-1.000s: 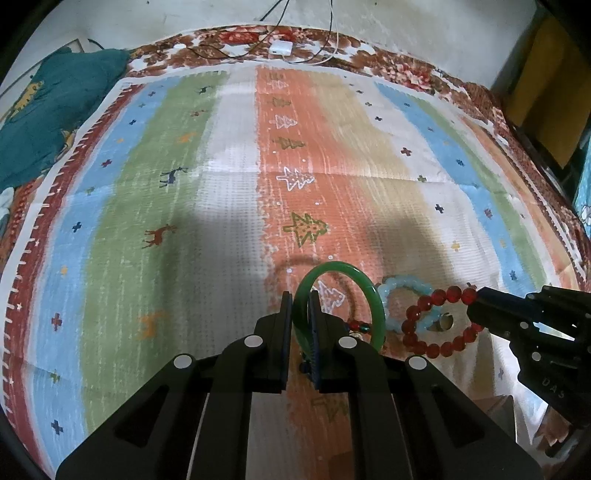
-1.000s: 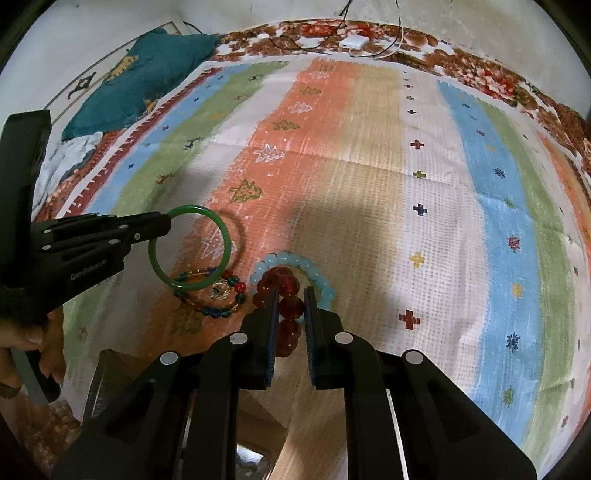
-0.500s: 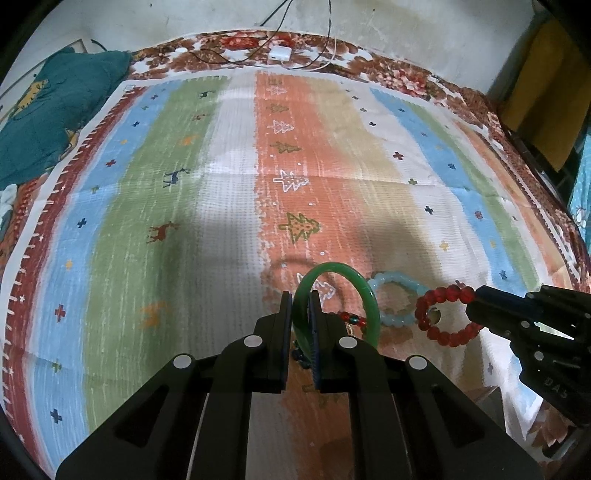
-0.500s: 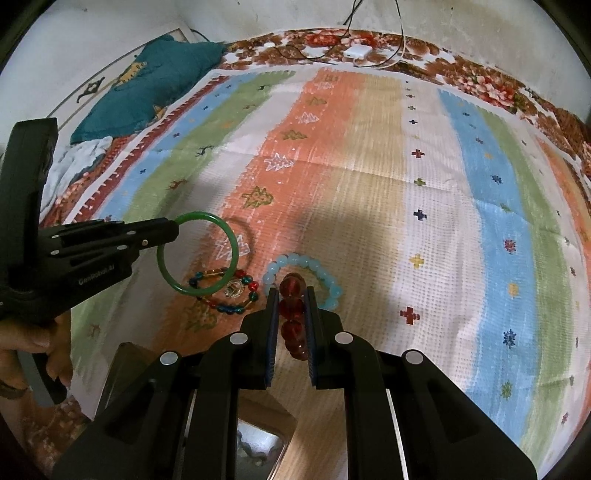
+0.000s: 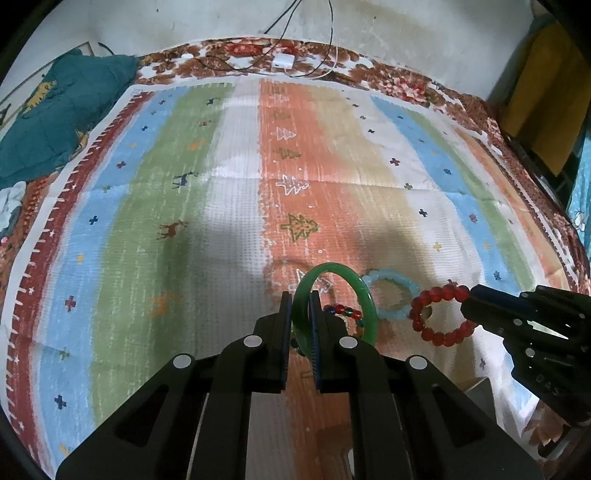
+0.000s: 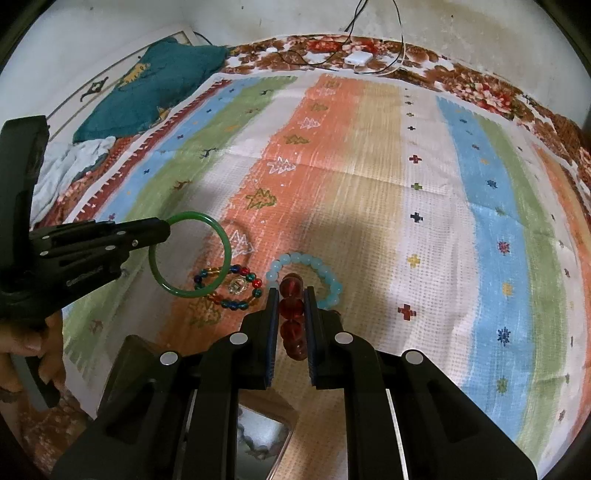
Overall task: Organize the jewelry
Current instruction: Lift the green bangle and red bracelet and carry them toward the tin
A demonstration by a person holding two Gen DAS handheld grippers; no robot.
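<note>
Striped blanket is filling both frames, left tongs at lower centre are clenching the green bangle, right tongs are clenching the red bead bracelet, pale blue bracelet and multicoloured bracelet are lying between.

The green bangle looks like smooth, shiny glass or stone; the red bead bracelet has round, glossy, see-through beads; the pale blue bead bracelet looks milky and smooth; the mixed-colour bead bracelet has small shiny beads and a clear sparkly one; the striped blanket is matt cloth with a rough, bumpy weave; both grippers, left gripper and right gripper, are matt black plastic with shiny metal screws; the teal quilt is soft, puffy cloth; the wall is dull and stained.
</note>
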